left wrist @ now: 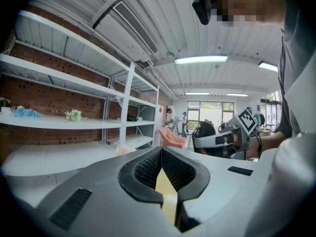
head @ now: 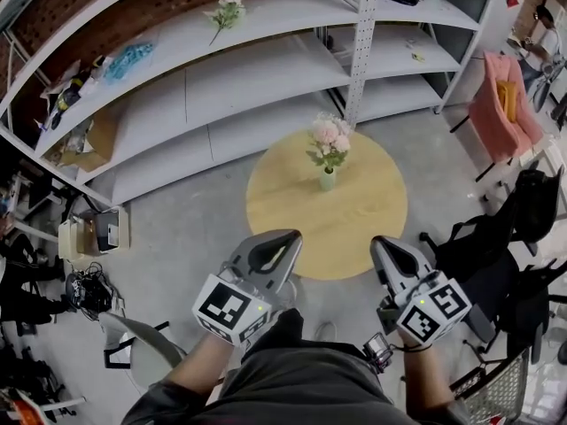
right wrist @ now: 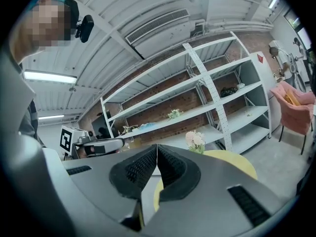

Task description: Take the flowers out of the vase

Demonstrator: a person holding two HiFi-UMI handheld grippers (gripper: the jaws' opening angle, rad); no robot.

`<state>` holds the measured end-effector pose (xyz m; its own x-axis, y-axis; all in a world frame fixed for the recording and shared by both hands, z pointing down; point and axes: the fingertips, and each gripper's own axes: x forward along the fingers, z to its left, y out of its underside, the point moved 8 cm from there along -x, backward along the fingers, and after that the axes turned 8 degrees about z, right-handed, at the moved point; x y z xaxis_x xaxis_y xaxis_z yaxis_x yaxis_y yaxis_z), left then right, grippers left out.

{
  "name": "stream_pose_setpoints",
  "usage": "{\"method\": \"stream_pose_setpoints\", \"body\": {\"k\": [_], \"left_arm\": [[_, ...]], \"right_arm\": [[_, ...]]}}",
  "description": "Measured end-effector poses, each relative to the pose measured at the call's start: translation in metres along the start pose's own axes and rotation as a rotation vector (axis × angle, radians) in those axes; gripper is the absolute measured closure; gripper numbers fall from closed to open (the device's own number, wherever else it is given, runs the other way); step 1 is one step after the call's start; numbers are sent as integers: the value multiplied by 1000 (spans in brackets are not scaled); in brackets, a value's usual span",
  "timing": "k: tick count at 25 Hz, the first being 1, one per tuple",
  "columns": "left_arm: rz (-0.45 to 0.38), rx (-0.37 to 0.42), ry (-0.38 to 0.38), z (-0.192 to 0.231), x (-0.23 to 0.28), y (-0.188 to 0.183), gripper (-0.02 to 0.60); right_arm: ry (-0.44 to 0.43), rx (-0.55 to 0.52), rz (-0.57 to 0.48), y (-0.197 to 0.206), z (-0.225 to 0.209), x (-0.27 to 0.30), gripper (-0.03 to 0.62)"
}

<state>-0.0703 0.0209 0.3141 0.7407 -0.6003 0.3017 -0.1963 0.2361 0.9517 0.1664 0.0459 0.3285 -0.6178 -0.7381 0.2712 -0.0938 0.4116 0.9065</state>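
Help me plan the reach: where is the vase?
In the head view, the vase stands right of centre on the far side of the round yellow table, near the white shelf post, holding pink flowers.

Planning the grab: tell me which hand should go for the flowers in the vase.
Right, narrowly. Its view shows the flowers clear, just beside the tip of the right tongs; the left tongs mostly hide them in their own view. Both are shut and short of the table, so open first.
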Motion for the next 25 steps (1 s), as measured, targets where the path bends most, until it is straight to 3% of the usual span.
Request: {"method": "stream_pose_setpoints", "body": {"k": [12, 25], "left_arm": [[32, -16, 81, 97, 45, -3, 571], [91, -33, 149, 152, 82, 10, 572]], "right_arm": [[72, 25, 24, -27, -24, 92, 579], [166, 59, 55, -25, -55, 148, 579]]}}
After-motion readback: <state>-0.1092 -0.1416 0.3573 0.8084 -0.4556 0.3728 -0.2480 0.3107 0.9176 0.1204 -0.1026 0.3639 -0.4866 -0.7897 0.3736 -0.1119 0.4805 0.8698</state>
